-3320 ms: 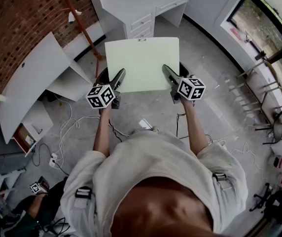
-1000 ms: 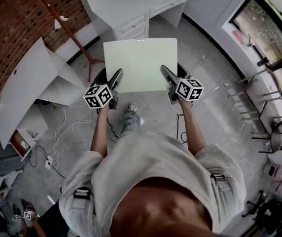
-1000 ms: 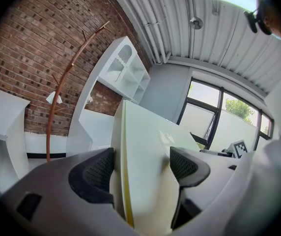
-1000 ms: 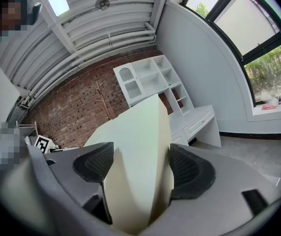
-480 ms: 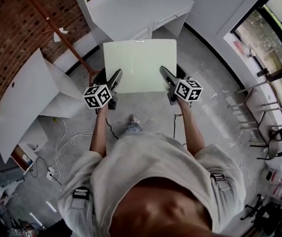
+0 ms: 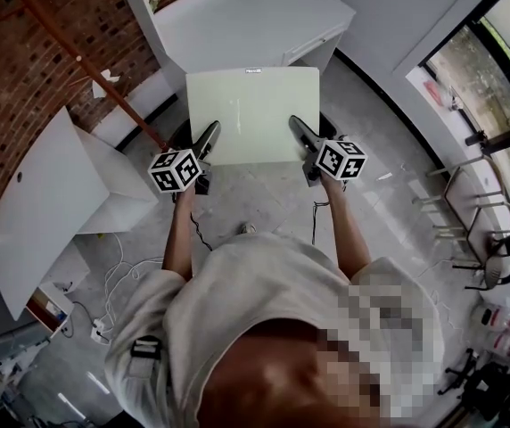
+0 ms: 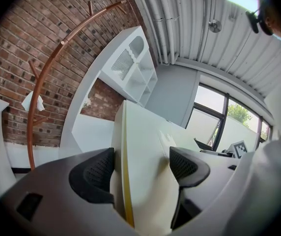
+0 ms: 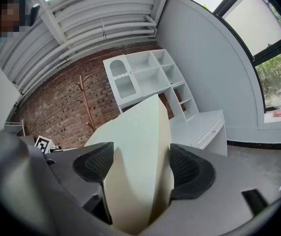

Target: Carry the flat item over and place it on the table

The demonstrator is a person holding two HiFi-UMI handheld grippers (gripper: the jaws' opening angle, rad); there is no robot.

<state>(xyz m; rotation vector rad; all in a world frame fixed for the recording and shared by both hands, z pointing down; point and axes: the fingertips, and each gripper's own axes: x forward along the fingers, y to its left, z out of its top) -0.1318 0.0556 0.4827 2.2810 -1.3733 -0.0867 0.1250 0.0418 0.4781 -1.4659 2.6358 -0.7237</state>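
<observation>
Seen from above, a person stands on a grey concrete floor (image 6: 389, 203) and carries a pale cream flat board (image 6: 253, 114), held level out in front at about waist height. The left gripper (image 6: 209, 141) is clamped on the board's near left edge and the right gripper (image 6: 301, 136) on its near right edge. Each gripper's own view shows both dark pads pressed against the board's two faces. Over the last few seconds the person has walked forward. The white desk with drawers (image 6: 237, 25), earlier well beyond the board, now fills the far part of the view, and the board's far edge overlaps the desk's near edge in the picture. The grip and the board's level pose look unchanged. A brick wall and a reddish wooden coat stand (image 6: 86, 61) lie to the far left. The carry seems nearly done. What likely remains is moving the board over the desk top, lowering it and letting go.
</observation>
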